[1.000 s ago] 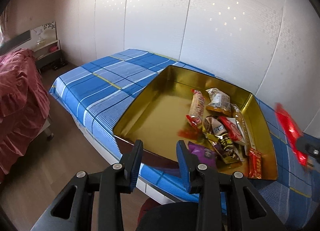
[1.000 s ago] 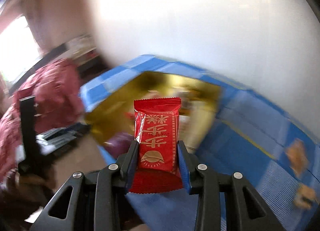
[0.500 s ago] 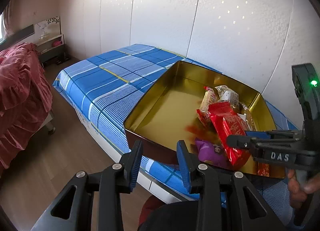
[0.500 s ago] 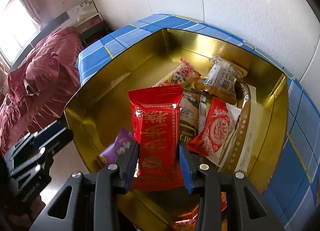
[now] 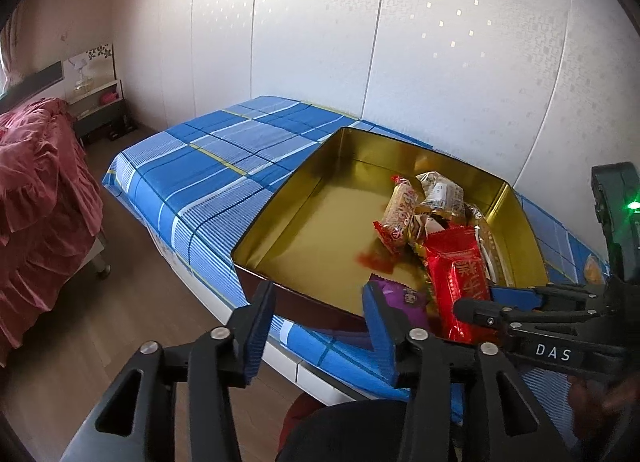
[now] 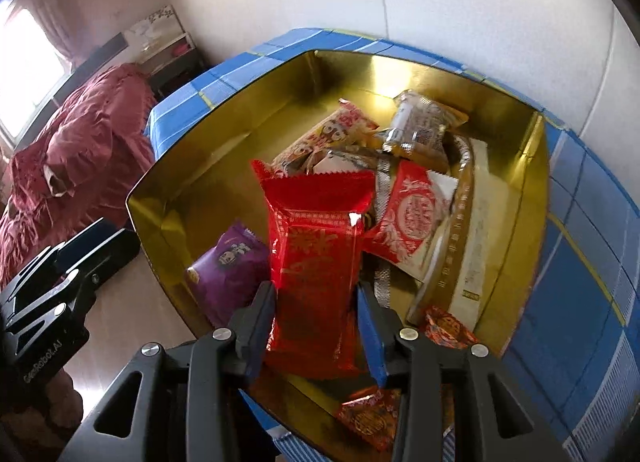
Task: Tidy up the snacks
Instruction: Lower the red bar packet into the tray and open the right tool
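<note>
1. The right gripper (image 6: pixel 316 302) is clenched on the lower part of a red foil snack packet (image 6: pixel 316 246), holding it upright over the near end of the gold tin (image 6: pixel 532 190).
2. The packet looks light, crinkly and slick. It probably dents easily, so the pinch across its flat lower body, below the serrated top seal, seems the sound place to hold it.
3. The left gripper (image 5: pixel 318 316) holds nothing and its jaws are opening. It hangs at 6 o'clock of the tin, off the near rim.
4. In the tin, a purple packet (image 6: pixel 228 266) lies at 9 o'clock of the held one, and a red-and-white packet (image 6: pixel 412 218) at 2 o'clock.
5. Counted: one tin; roughly eight loose packets inside plus the held one, though overlaps make this uncertain.
6. The tin sits on a blue plaid bed (image 5: pixel 208 158).
</note>
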